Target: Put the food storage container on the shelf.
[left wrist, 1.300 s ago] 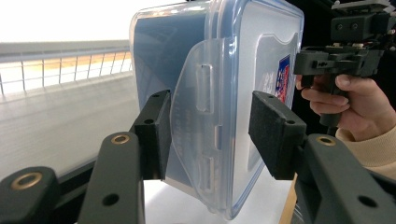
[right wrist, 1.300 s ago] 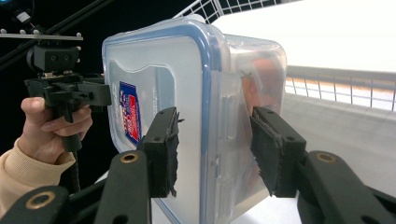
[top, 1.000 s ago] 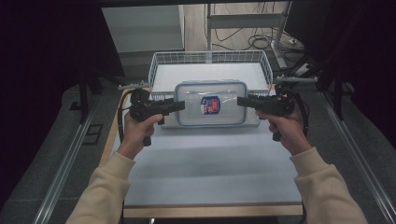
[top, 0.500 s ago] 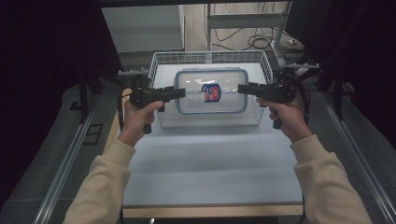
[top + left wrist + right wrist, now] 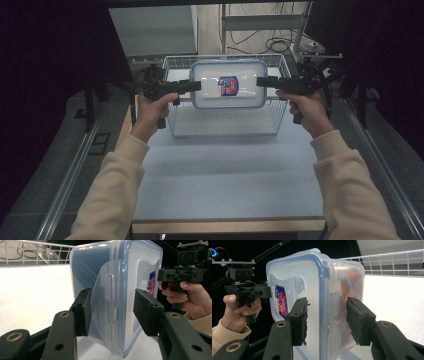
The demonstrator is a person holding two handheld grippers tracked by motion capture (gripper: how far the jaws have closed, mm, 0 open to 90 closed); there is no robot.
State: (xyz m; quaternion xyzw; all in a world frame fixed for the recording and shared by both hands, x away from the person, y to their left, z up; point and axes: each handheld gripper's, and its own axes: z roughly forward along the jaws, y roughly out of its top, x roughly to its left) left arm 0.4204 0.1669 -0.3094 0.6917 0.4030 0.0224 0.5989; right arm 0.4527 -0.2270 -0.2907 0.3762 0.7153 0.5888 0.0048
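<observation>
Clamping both ends, left gripper [image 5: 192, 86] and right gripper [image 5: 260, 81] jaws hold translucent rounded-rectangular container [image 5: 228, 85].

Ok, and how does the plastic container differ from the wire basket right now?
The container is translucent plastic, closed by a blue-rimmed lid; the basket is open white wire. The container hangs in the air, tipped on edge with its lid toward the person, between the left tongs and right tongs; the basket sits flat on the table. The container is smaller. Both are rectangular.
</observation>
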